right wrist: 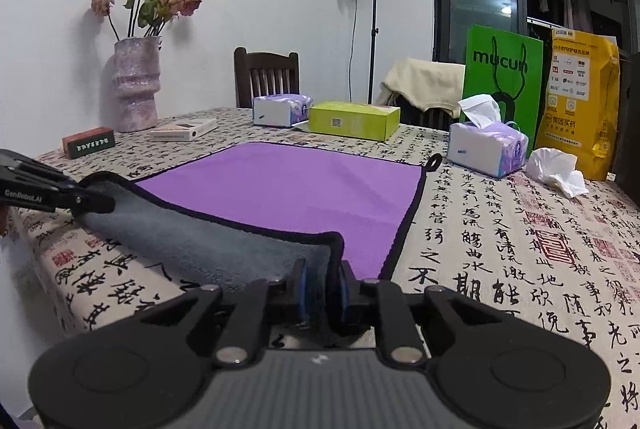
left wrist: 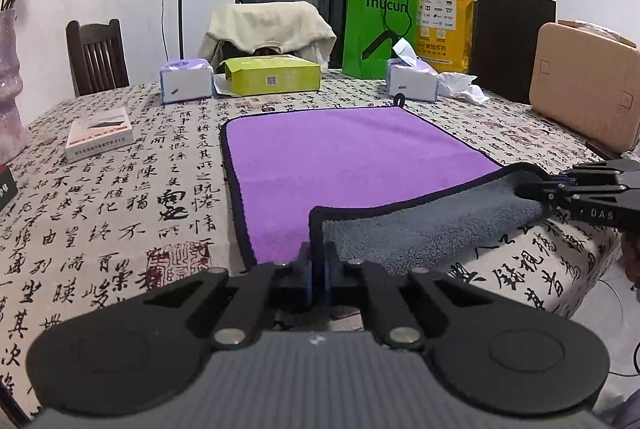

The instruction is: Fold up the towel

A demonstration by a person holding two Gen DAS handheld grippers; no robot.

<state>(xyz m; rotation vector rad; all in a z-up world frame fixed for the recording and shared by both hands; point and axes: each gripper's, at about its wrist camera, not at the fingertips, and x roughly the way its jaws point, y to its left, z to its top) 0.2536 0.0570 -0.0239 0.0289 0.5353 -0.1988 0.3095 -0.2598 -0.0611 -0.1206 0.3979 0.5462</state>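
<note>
A purple towel (left wrist: 352, 157) with a black hem and grey underside lies flat on the table; it also shows in the right wrist view (right wrist: 288, 189). Its near edge is lifted and turned over, showing the grey side (left wrist: 432, 229). My left gripper (left wrist: 318, 261) is shut on the near left corner of the towel. My right gripper (right wrist: 322, 277) is shut on the near right corner. Each gripper shows in the other's view: the right one (left wrist: 532, 189) at the right, the left one (right wrist: 96, 203) at the left.
The table has a calligraphy-print cloth (left wrist: 120, 197). Behind the towel stand two tissue packs (left wrist: 186, 81) (left wrist: 412, 81), a green box (left wrist: 272, 75), a green bag (left wrist: 378, 29), a yellow bag (left wrist: 444, 25) and a tan case (left wrist: 580, 93). A vase (right wrist: 136, 85) and small boxes (right wrist: 184, 129) stand left.
</note>
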